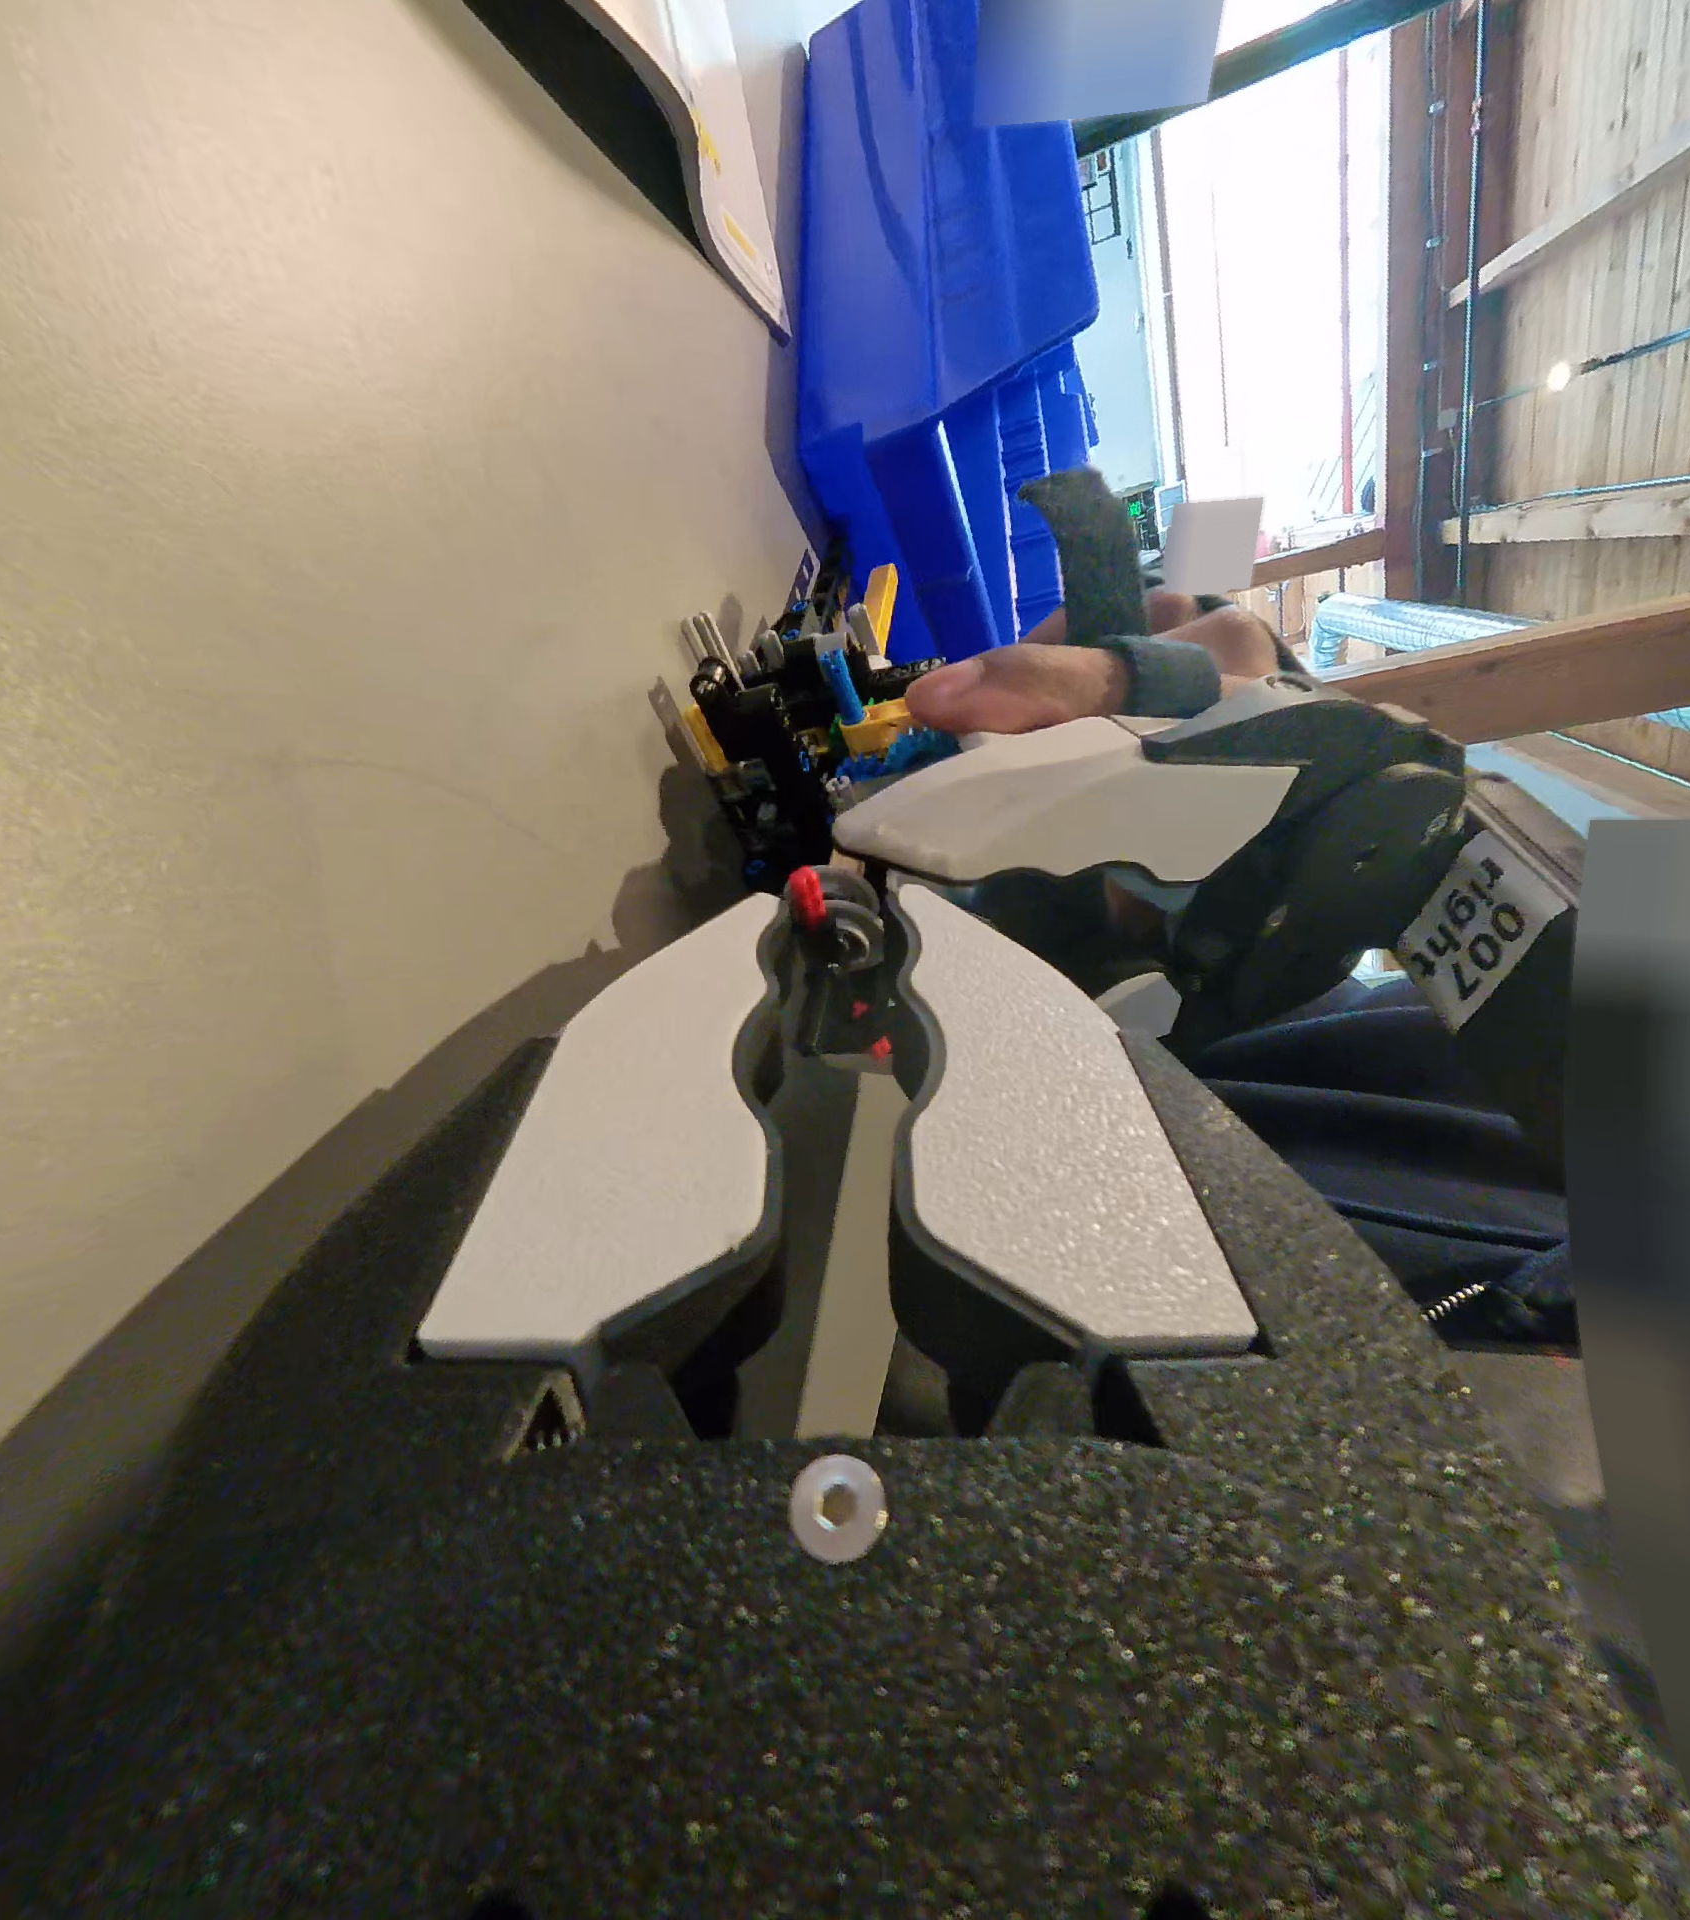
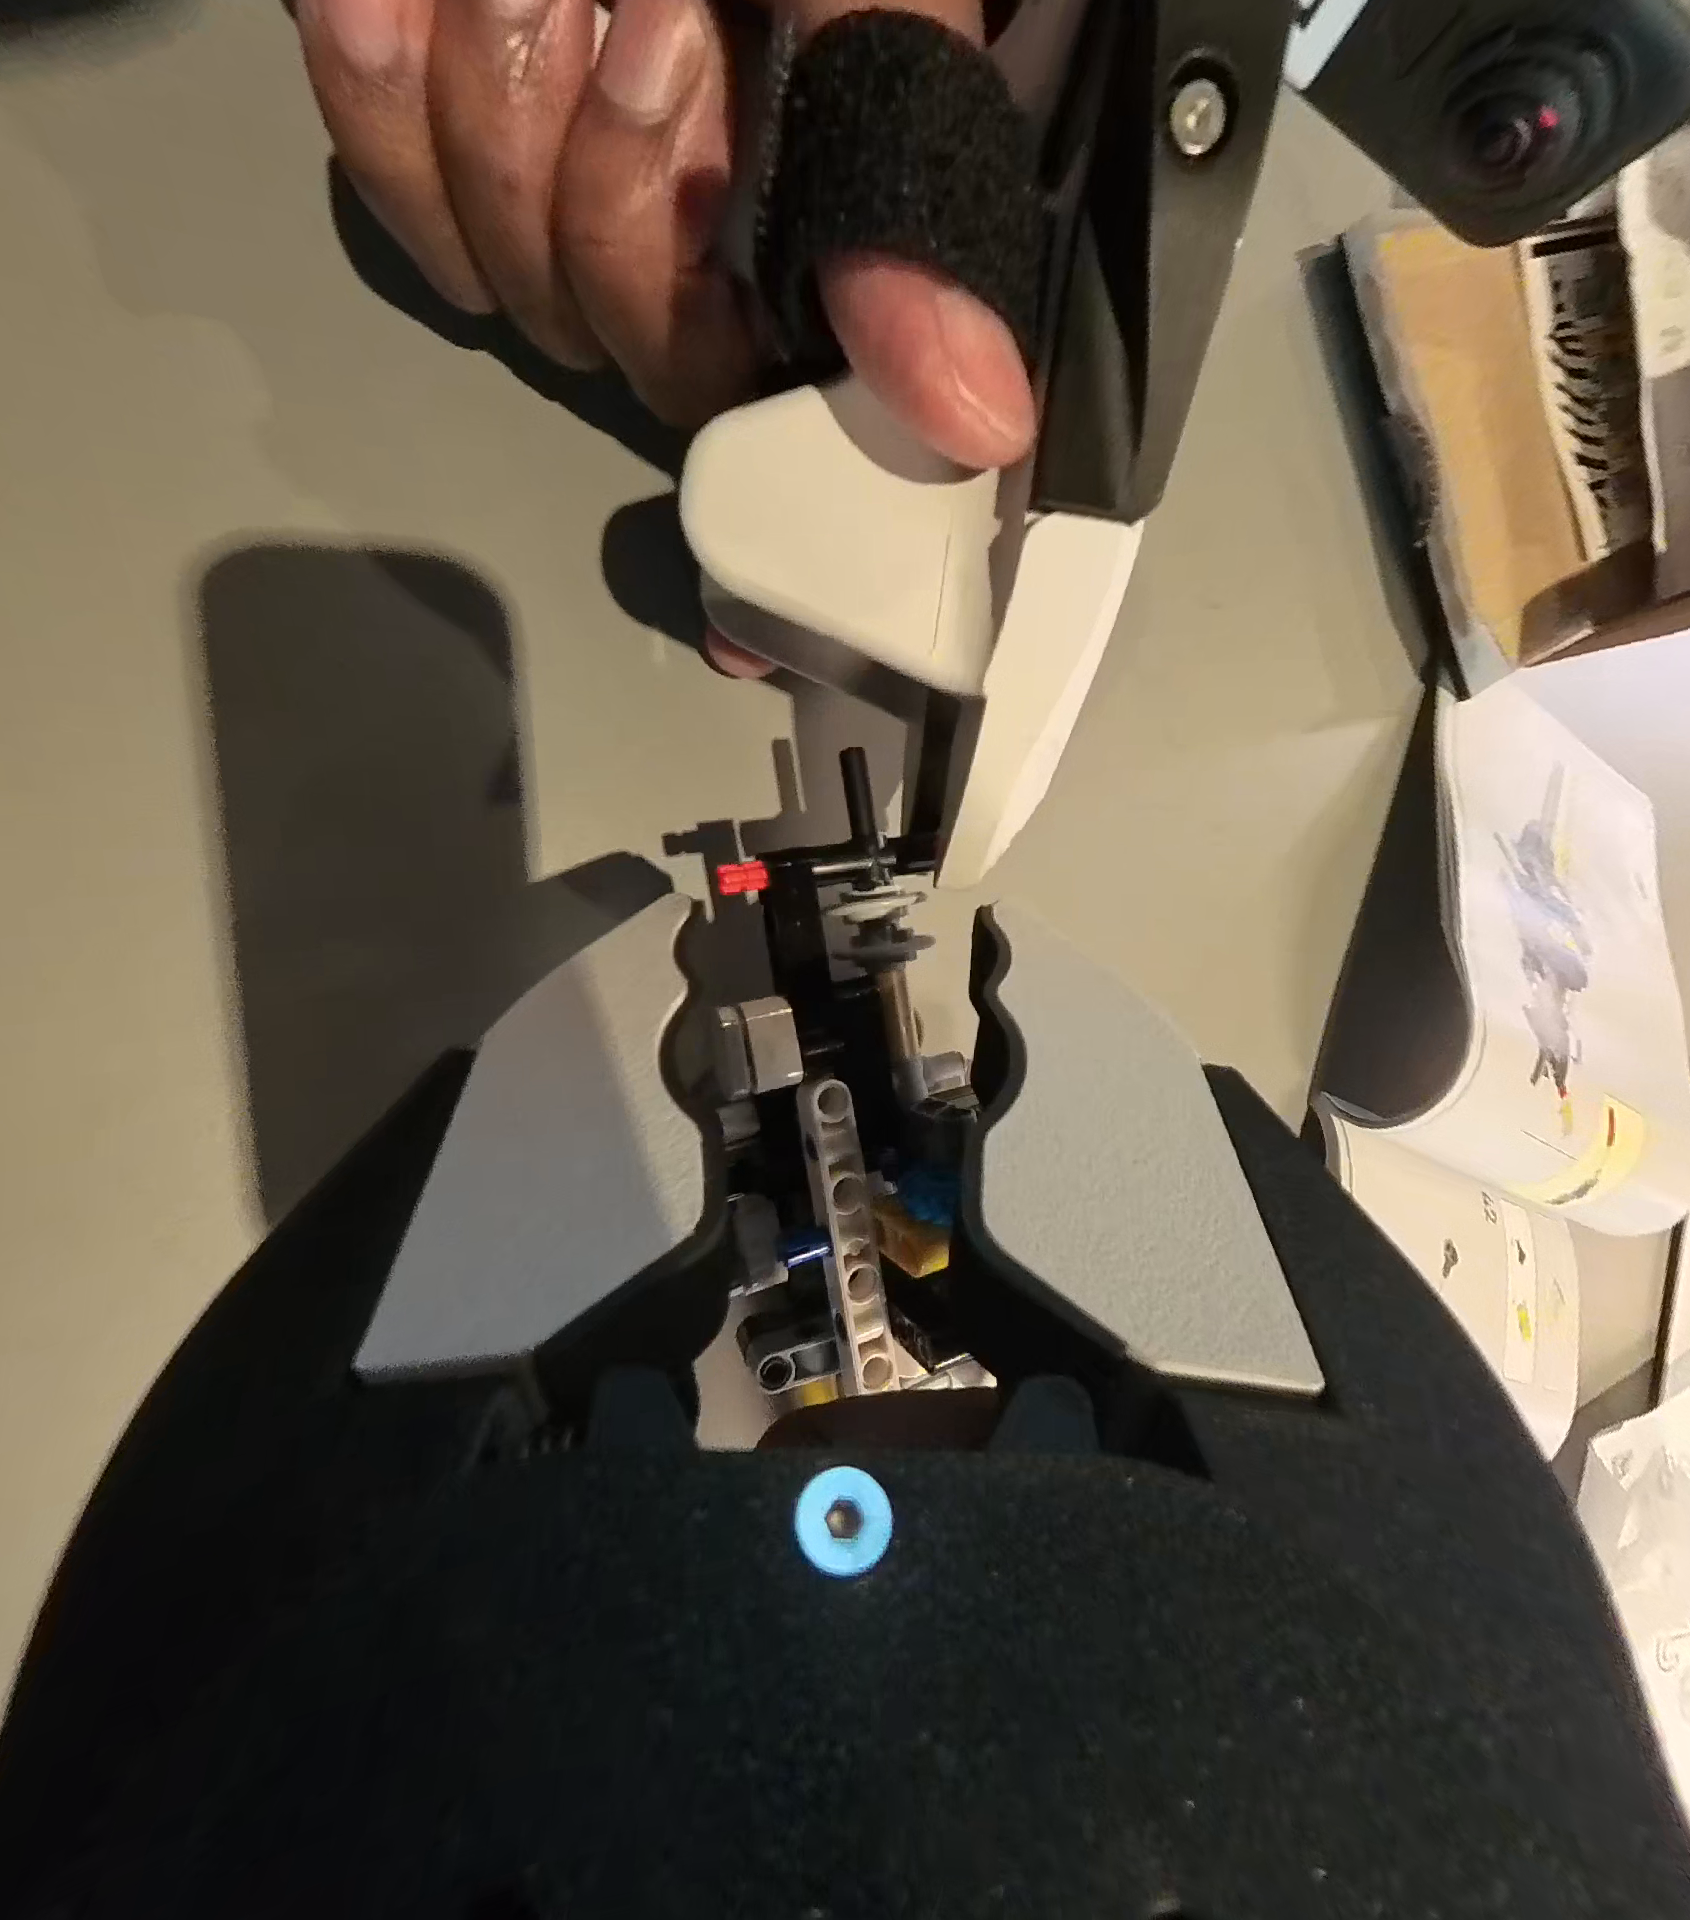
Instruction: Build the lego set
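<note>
Right wrist view: both grippers clamp one lego build.
Right gripper (image 2: 836, 997) pinches the black-grey-yellow brick model (image 2: 836, 1195); left gripper (image 1: 841, 966) grips its black red-pinned end (image 1: 836, 971); white printed tag (image 1: 1475, 940) at right.

Open desk: the pale desk (image 2: 145, 436) lies bare to the left of the lego build (image 2: 820, 1195) in the right wrist view.
Right side: an open instruction booklet (image 2: 1547, 987) and a cardboard box (image 2: 1506, 416) stand near.
Behind: blue bins (image 1: 934, 312) stand just beyond the build.
At the build: the left hand-held gripper (image 2: 934, 862) and the right hand-held gripper (image 2: 830, 935) meet tip to tip there.
Above: a person's hand (image 2: 612, 208) crowds the near space.
</note>
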Demonstrator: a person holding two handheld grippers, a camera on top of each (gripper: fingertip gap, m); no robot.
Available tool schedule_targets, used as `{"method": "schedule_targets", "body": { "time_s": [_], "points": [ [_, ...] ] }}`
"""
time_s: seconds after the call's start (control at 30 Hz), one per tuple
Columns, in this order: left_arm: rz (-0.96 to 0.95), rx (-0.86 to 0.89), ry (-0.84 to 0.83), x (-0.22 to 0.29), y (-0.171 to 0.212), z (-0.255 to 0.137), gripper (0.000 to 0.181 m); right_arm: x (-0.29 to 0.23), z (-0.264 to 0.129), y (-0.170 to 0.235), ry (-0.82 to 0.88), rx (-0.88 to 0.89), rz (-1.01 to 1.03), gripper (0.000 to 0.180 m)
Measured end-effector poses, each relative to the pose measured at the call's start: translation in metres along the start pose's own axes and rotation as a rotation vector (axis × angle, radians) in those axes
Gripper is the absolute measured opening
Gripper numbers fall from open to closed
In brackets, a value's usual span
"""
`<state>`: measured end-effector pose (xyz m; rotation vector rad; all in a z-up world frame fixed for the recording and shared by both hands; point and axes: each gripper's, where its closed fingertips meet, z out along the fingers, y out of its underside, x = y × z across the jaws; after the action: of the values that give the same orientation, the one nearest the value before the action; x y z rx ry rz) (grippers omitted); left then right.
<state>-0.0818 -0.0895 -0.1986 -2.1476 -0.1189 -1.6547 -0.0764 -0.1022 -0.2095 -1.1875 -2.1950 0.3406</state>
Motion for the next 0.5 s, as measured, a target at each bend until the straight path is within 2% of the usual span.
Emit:
{"method": "schedule_targets", "body": {
  "time_s": [0.5],
  "points": [
    [-0.008,0.002,0.002,0.0009,0.0039,-0.0003,0.013,-0.0074,-0.0041,-0.0001,-0.134,-0.087,-0.006,0.046]
  ]
}}
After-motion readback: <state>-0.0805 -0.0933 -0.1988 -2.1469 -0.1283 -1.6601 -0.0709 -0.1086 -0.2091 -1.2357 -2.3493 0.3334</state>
